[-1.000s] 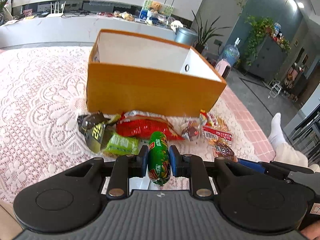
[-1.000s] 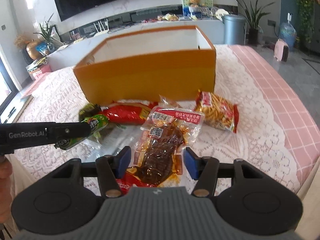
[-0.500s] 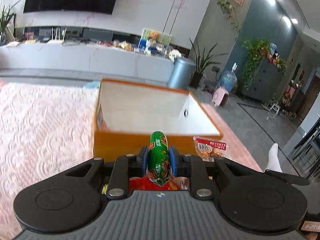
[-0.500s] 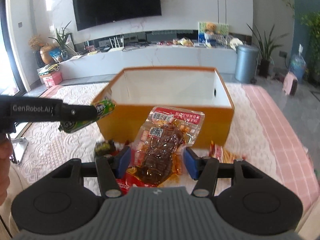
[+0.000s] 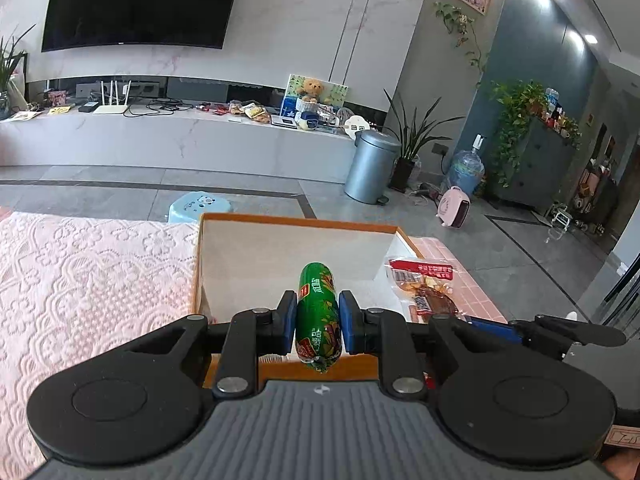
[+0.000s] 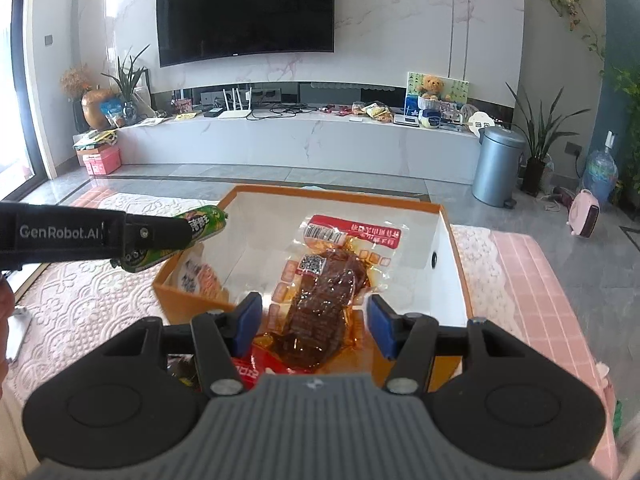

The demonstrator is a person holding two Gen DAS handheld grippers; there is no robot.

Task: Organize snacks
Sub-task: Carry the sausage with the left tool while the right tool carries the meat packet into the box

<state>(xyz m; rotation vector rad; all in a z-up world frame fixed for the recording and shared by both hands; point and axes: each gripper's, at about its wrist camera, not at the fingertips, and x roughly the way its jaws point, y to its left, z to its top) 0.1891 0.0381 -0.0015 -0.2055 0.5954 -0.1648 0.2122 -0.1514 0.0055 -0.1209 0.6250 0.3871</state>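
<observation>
While the left tongs (image 5: 318,322) clamp the sausage (image 5: 319,317) over the box's (image 6: 451,280) near-left corner, it could drop outside if let go early, and the right tongs (image 6: 314,324), pinching the floppy pouch (image 6: 330,286) ahead, might let it slide free.

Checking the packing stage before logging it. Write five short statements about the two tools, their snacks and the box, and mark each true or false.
1. The left tool is shut on a green sausage. True.
2. The right tool carries a bag of chips. False: it holds a clear meat packet.
3. The orange box is closed. False: its top is open.
4. One packet already lies inside the box. True.
5. Both snacks are held over the box. True.
</observation>
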